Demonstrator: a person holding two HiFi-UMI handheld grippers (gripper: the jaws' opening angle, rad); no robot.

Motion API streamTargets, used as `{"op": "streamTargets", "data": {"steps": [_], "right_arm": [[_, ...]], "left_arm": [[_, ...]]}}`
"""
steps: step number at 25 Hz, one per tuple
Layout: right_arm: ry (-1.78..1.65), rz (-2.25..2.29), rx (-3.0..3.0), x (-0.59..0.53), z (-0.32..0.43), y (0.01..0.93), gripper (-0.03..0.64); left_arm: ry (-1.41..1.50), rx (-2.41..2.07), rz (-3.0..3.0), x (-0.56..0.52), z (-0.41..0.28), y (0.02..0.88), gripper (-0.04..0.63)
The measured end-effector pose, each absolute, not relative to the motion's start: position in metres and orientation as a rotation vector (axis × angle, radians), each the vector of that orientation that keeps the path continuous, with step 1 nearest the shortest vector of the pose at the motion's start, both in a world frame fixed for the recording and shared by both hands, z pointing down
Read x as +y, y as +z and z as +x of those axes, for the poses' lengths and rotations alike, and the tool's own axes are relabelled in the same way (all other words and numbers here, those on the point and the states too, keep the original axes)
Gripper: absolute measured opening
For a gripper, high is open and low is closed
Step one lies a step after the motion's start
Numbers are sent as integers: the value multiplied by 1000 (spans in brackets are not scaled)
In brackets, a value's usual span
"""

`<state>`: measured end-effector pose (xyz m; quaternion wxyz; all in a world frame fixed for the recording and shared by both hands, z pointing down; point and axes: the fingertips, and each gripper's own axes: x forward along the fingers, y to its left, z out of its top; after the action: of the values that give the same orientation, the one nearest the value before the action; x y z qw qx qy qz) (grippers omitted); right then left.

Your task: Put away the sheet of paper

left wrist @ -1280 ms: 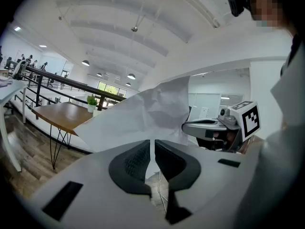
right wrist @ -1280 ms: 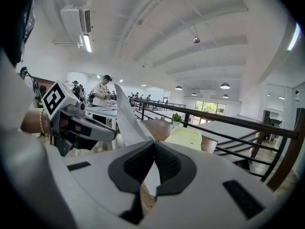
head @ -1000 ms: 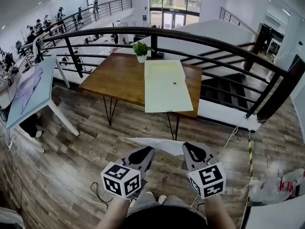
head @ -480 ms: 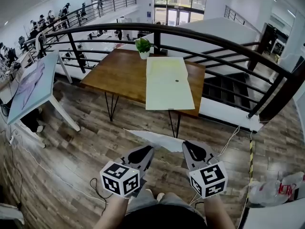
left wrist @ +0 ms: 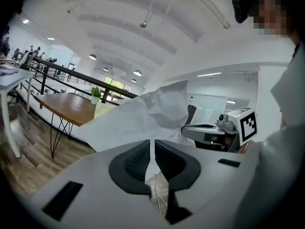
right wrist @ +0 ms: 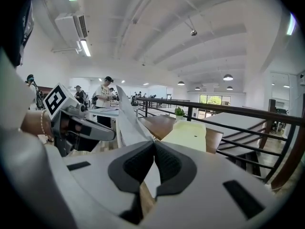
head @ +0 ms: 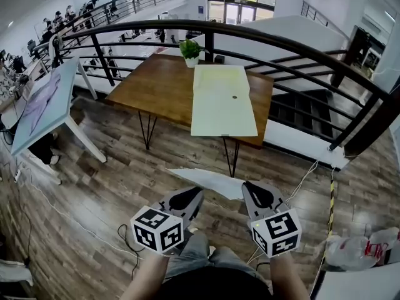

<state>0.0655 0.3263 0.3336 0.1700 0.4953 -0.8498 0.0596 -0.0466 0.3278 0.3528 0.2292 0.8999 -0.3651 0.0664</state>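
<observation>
Sheet of paper (head: 209,181): held in the air — near me, short of the wooden table (head: 159,92).
My left gripper (head: 185,200): clamped on its near-left edge.
My right gripper (head: 256,196): clamped on its near-right edge.

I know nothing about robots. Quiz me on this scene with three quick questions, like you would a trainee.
1. True or false: the left gripper and right gripper are both shut on the sheet of paper.
2. What stands at the far edge of the wooden table? A) lamp B) potted plant C) mug
3. Fill in: the sheet is held above the ___, not yet on the table.
Key: 1 true; 2 B; 3 floor.
</observation>
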Motion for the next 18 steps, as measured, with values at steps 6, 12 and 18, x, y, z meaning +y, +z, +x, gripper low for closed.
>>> {"op": "streamTargets", "data": {"steps": [6,12,18], "right_arm": [[192,1421,-2395,305,70,339,28],[200,1464,-2363,262,71,344,29],[198,1476,-2337,199,62,342,29]], "left_arm": [[196,-981,2480,302,-41,358,41],[192,-939,2483,253,-40,365,41],[181,-892,2510,186,-46,359,41]]}}
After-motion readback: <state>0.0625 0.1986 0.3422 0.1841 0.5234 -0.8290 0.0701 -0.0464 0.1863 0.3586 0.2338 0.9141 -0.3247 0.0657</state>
